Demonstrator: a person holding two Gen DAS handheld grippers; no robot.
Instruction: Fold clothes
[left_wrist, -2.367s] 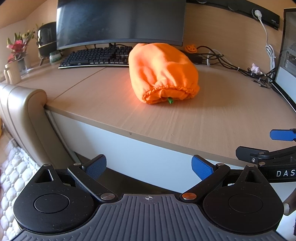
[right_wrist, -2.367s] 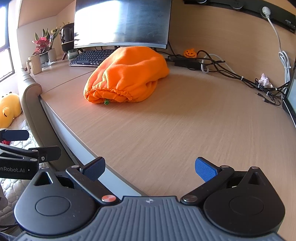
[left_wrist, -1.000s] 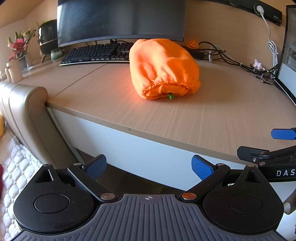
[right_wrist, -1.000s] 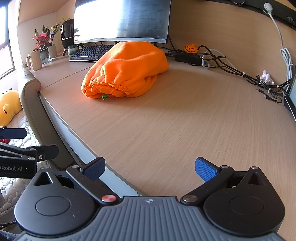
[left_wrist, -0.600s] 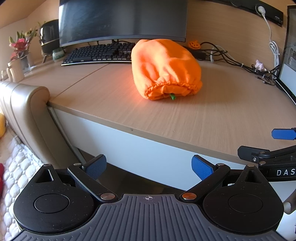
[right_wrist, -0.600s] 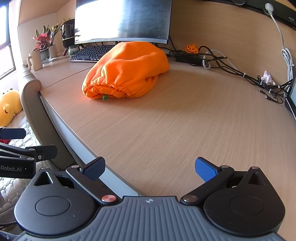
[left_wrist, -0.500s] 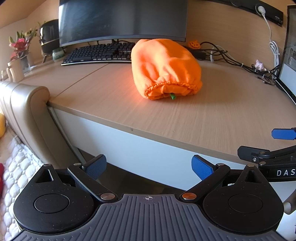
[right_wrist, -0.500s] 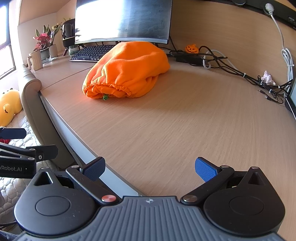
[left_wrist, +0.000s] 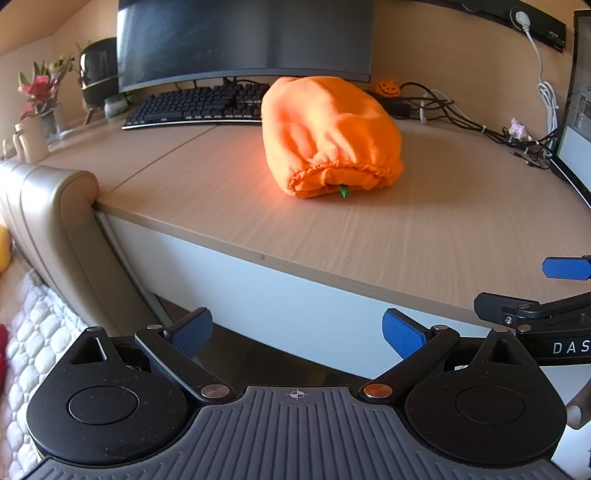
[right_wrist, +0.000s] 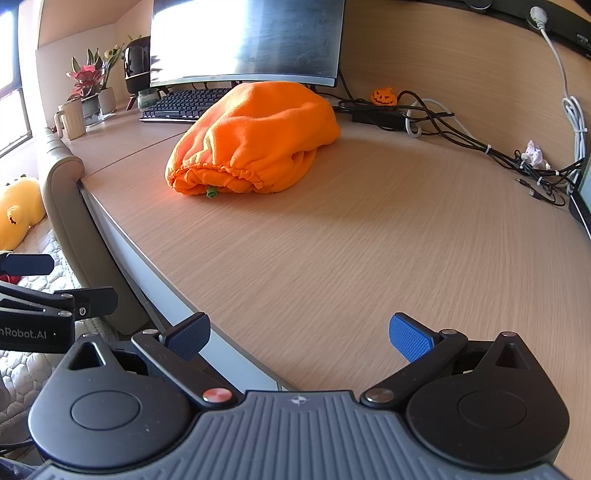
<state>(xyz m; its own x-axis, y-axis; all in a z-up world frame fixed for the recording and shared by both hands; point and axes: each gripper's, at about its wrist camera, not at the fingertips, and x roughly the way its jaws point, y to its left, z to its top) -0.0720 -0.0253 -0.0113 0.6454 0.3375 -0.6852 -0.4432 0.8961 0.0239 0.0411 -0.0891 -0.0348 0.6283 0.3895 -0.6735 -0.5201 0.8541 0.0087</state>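
**Orange garment bundled on counter; both grippers clear of it, fingers wide**

The orange garment (left_wrist: 328, 136) lies in a rounded bundle on the wooden counter (left_wrist: 424, 229), toward the back, just in front of the black keyboard (left_wrist: 195, 105) and the dark curved monitor (left_wrist: 243, 37). Its gathered, elasticated hem faces the front edge of the counter, and a small green tag (left_wrist: 343, 191) protrudes beneath that hem. Nothing is touching the garment.

The left gripper (left_wrist: 297, 332) is held off the front edge of the counter, below the level of the top, well apart from the garment. Its blue-padded fingers (left_wrist: 400, 332) are spread wide and hold nothing. The right gripper (right_wrist: 299, 334) sits over the near edge of the counter, also well apart from the garment, with its fingers (right_wrist: 410, 338) spread wide and empty. Each gripper shows at the edge of the other's view.

Behind and to the right of the garment, a small pumpkin ornament (right_wrist: 384, 96) stands against the wall beside a tangle of black and white cables (right_wrist: 461, 129). At the left end of the counter stand a mug (right_wrist: 72, 118) and a potted plant (right_wrist: 90, 85). A padded headboard (left_wrist: 55, 221) abuts the counter's left end, with a quilted mattress (left_wrist: 33, 332) below it and a yellow plush toy (right_wrist: 18, 210) on the bed.
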